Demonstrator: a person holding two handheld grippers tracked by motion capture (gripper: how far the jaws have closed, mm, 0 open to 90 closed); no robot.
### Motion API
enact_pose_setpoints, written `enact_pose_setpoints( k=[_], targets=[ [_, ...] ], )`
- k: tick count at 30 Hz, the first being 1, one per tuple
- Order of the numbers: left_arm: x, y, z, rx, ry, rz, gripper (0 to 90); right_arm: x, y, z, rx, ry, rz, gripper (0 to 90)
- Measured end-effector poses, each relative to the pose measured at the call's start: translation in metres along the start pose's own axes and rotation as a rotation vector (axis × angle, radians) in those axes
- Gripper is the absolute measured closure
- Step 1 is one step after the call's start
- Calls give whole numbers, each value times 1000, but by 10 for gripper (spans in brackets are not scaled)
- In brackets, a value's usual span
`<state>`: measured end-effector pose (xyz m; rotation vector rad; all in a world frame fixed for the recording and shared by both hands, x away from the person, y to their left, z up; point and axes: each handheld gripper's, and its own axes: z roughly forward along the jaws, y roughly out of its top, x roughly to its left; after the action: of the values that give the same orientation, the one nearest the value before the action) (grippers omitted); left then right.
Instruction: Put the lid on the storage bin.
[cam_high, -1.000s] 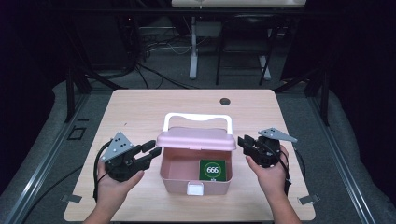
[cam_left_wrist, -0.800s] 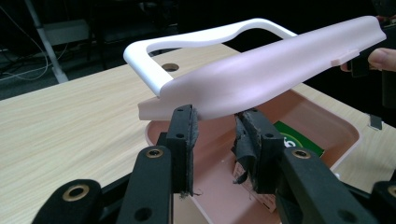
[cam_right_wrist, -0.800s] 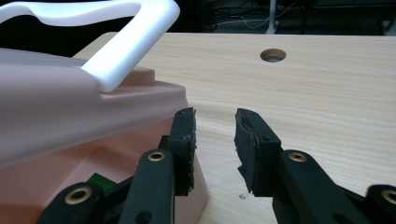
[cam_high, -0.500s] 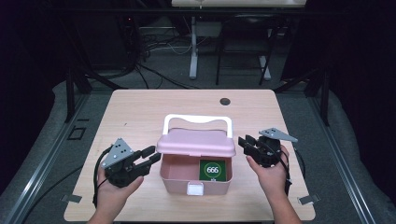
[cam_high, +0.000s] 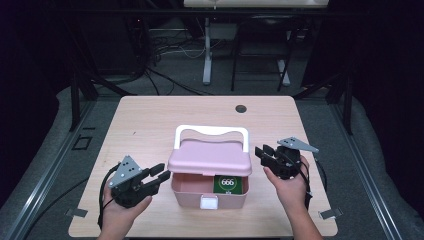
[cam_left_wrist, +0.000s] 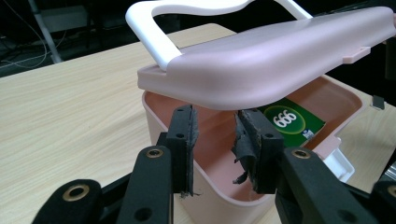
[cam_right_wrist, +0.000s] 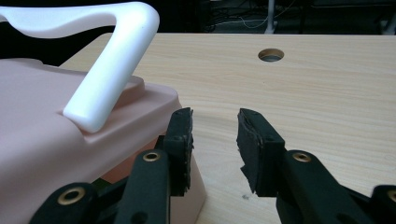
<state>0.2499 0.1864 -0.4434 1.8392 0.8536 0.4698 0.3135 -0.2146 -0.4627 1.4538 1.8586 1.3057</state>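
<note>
Left tongs (cam_high: 161, 174) stand parted with nothing between the pads, low at the left end of the pink box (cam_high: 192, 195); in the left gripper view the pads (cam_left_wrist: 183, 140) sit just short of the box wall, under the overhang of the lid (cam_high: 210, 159). Right tongs (cam_high: 263, 153) have just been opening and also hold nothing, just beside the right end of the lid, near the foot of the white handle (cam_high: 211, 132). The lid rests skewed toward the back, not seated, leaving the front of the box open, where a green card marked 666 (cam_high: 227, 183) lies inside. The box stands at mid-tabletop (cam_high: 150, 120), toward the near edge. Risks, as a judgement: with neither tongs gripping, the loose lid could slide off the back if either tool nudges it. A push from one side alone would likely shove the light box across the smooth wood rather than square the lid. The left pads look frayed, so a grip on slick plastic may slip. Pressing down while the lid is crooked could jam one corner or trap the card.
</note>
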Motion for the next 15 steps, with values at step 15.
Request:
enact_pose_setpoints(
  k=[15],
  targets=[
    [-1,-14,0,22,-7,-9,670,-1,-1,1,6,2,3,648]
  ],
)
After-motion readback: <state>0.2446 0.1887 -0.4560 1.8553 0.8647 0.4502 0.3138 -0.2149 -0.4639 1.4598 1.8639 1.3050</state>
